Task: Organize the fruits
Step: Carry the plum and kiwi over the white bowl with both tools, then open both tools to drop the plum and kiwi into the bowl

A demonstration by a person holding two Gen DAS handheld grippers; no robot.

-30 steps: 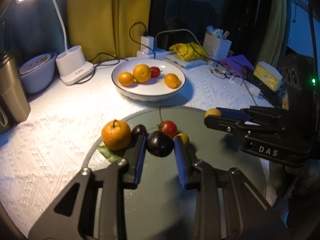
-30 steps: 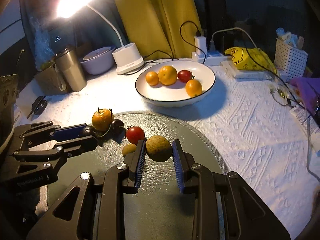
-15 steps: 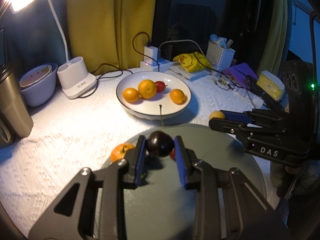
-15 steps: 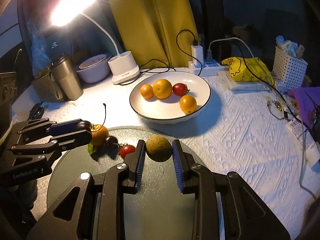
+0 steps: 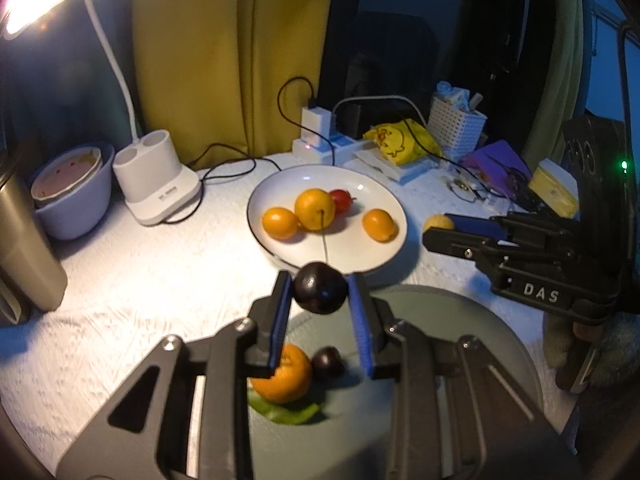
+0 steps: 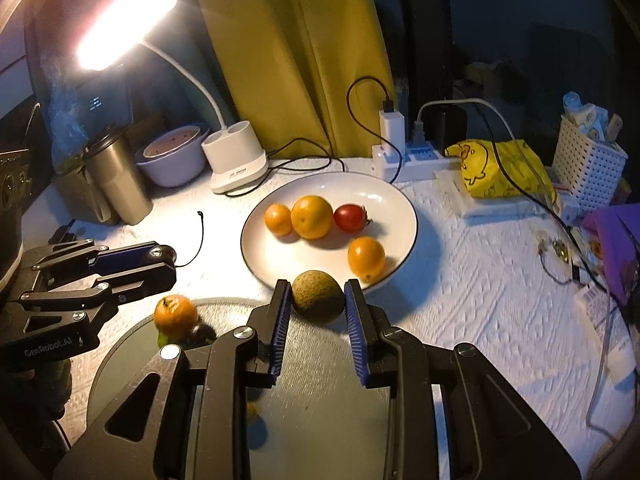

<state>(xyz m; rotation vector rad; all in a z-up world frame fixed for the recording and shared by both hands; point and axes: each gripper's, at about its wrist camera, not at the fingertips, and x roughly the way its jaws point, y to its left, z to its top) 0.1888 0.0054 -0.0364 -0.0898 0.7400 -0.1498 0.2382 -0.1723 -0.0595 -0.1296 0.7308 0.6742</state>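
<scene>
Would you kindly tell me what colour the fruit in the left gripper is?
Very dark purple, nearly black: the cherry, seen best in the left wrist view.

On the white plate (image 6: 404, 208): 3 oranges (image 6: 311, 217), 1 red tomato (image 6: 350, 218). On the grey mat just in front of the plate: 1 orange, 1 dark cherry.
</scene>
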